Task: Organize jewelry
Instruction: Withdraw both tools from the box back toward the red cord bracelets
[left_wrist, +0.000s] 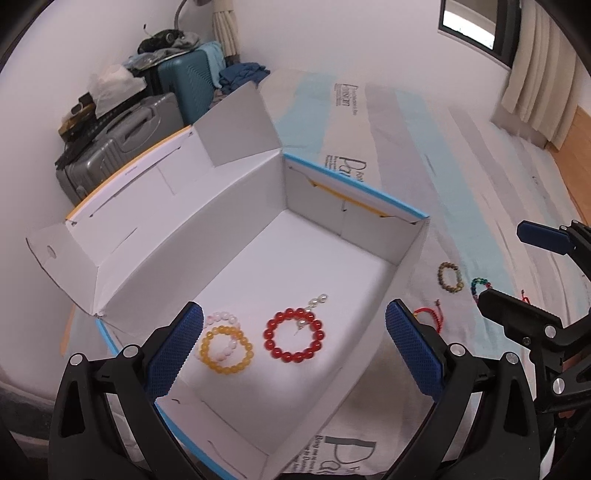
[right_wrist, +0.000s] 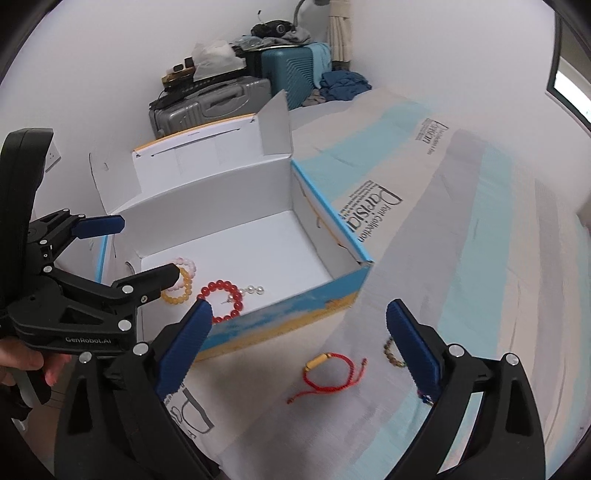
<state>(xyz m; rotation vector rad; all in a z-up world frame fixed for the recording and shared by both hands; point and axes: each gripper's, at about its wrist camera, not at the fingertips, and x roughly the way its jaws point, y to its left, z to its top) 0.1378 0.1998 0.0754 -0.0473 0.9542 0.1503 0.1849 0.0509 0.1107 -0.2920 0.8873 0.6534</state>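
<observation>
Both my left gripper (left_wrist: 294, 341) and right gripper (right_wrist: 299, 341) stand fully open and empty. The red cord bracelet (right_wrist: 328, 373) lies on the bedcover (right_wrist: 461, 295) beside the box's near wall. Straddle its cord, close, then lift over the box (right_wrist: 321, 236) rim to join the red bead bracelet (left_wrist: 294, 335).

Bedroom in a home. A bed (left_wrist: 461, 155) under a striped printed sheet fills the room; a grey suitcase (left_wrist: 118, 147) and a teal suitcase (left_wrist: 188, 81), piled with clothes and bags, stand against the white wall beyond its far corner. Cream curtains (left_wrist: 535, 74) hang beside a window (left_wrist: 469, 22).
</observation>
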